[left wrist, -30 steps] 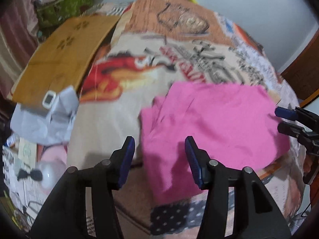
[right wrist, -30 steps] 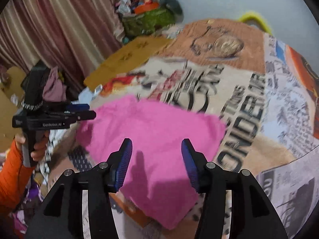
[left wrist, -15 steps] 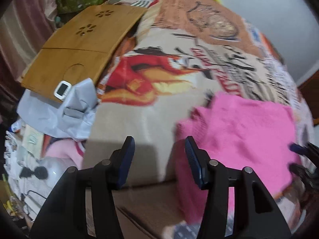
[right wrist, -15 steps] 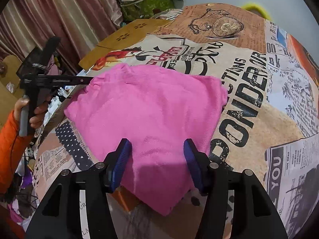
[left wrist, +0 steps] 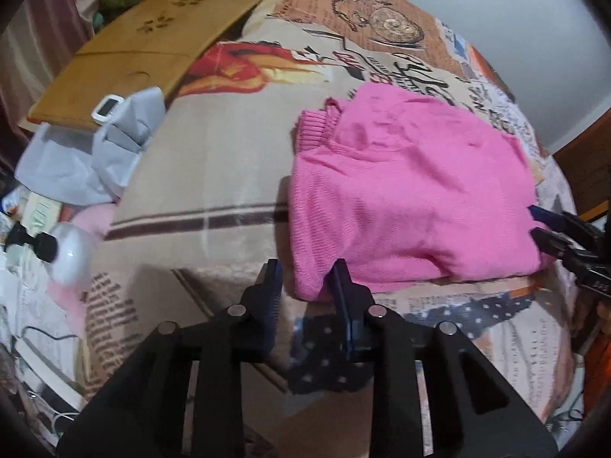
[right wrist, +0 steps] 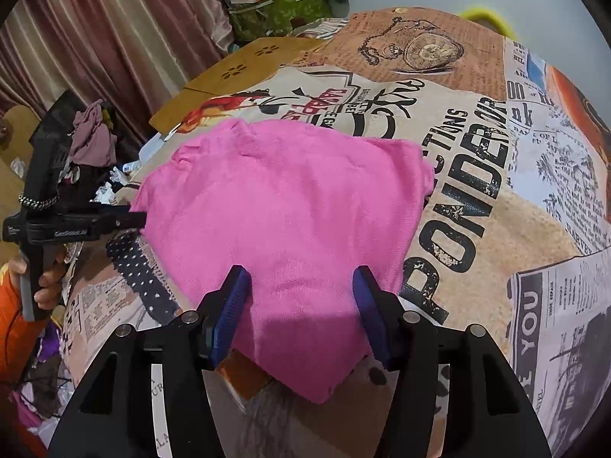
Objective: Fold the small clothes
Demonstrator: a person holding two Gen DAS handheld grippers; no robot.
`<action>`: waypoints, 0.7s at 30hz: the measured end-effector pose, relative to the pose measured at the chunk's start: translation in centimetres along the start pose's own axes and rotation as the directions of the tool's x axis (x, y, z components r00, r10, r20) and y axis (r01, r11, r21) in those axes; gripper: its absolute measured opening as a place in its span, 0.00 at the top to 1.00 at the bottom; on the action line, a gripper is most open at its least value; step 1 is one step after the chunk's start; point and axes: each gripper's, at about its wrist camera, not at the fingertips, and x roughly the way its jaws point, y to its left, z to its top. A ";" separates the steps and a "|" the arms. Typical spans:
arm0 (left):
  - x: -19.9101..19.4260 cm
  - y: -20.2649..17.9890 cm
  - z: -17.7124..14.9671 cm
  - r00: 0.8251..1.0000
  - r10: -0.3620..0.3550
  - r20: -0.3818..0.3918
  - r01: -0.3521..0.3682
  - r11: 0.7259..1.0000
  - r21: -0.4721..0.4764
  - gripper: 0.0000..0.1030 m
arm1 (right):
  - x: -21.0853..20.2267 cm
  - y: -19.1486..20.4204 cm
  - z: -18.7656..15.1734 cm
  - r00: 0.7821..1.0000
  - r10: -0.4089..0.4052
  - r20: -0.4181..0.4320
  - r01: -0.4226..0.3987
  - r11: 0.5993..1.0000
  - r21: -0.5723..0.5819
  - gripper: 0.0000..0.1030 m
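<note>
1. The pink garment (left wrist: 404, 198) is seen as a soft, matt knit, with a ribbed cuff at its upper left.
2. The bed cover (right wrist: 477, 206) is shown as matt printed cloth of fuzzy nap.
3. The board (left wrist: 126, 57) at upper left appears as smooth wood.
4. The left gripper (left wrist: 305, 290) is made of matt black plastic with ridged blue pads and shiny metal pins.

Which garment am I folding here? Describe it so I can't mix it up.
On the newspaper-print bedspread, near its front edge, lies one pink knit sweater, spread flat with a ribbed cuff at its far left. It is the only solid bright-pink piece there; the grey bag lies well off to its left.
</note>
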 end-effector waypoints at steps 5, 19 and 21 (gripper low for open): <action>0.2 0.0 0.0 0.997 0.077 0.007 -0.077 0.996 0.032 0.73 | -0.3 -0.3 -0.4 1.000 -0.002 -0.001 0.002 1.000 0.006 0.48; -9.1 -3.4 -0.2 0.983 0.072 0.169 -0.081 0.996 0.048 0.70 | -6.3 0.9 -1.6 0.992 -0.037 0.121 0.030 0.998 0.061 0.48; -11.7 -4.9 -0.4 0.969 0.072 0.235 -0.092 0.993 0.073 0.70 | -8.3 1.8 -1.4 0.984 -0.038 0.176 0.030 0.998 0.052 0.48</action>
